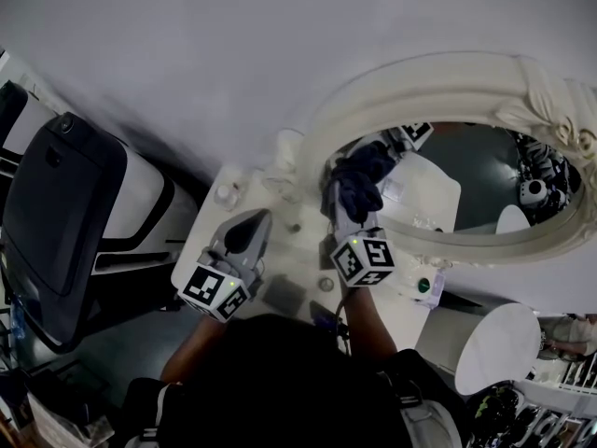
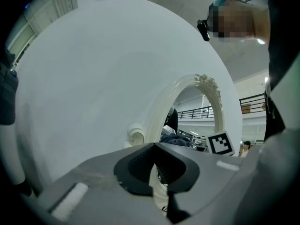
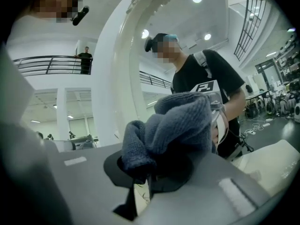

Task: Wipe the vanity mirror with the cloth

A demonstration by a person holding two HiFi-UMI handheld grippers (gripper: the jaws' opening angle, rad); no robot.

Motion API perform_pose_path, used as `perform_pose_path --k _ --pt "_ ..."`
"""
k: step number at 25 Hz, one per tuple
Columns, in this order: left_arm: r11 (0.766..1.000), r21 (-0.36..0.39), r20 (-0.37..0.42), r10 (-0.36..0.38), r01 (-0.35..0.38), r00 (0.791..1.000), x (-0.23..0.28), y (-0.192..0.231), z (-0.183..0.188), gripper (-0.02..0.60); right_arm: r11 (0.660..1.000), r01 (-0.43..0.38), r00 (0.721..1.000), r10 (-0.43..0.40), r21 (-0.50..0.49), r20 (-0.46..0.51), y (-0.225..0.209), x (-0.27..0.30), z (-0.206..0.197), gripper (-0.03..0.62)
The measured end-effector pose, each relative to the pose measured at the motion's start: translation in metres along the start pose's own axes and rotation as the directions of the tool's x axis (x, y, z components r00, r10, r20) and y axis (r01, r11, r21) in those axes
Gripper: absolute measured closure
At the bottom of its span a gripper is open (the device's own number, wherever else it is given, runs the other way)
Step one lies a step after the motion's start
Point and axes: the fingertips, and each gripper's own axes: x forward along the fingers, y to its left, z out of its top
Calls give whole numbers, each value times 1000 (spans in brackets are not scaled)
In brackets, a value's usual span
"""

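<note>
Head view, from the left: the left gripper (image 1: 254, 222) is being held over the white table (image 1: 207, 236), its jaws being pressed together with nothing between them. Further right, the dark blue cloth (image 1: 364, 174) is being clamped in the right gripper (image 1: 343, 202) and held at the left end of the vanity mirror (image 1: 485, 161) glass.

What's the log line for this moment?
right tongs: shut on blue-grey cloth, up at vanity mirror | left tongs: shut, empty, clear of mirror
</note>
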Motion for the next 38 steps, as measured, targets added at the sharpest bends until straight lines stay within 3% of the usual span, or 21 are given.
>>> perform_pose_path --k 3,13,25,38 --pt "1000 7 8 22 -22 1000 -5 6 4 580 999 -39 999 39 -3 9 18 19 3 559" --pt "995 -18 24 96 -96 995 -25 17 9 580 998 -58 998 58 1 9 20 20 3 568" --pt "998 27 42 50 -51 998 -34 -19 12 580 995 -95 995 95 5 32 36 -16 11 566" --pt "998 26 41 -60 59 997 -28 -70 10 580 1000 -18 996 18 -2 86 23 -89 25 566"
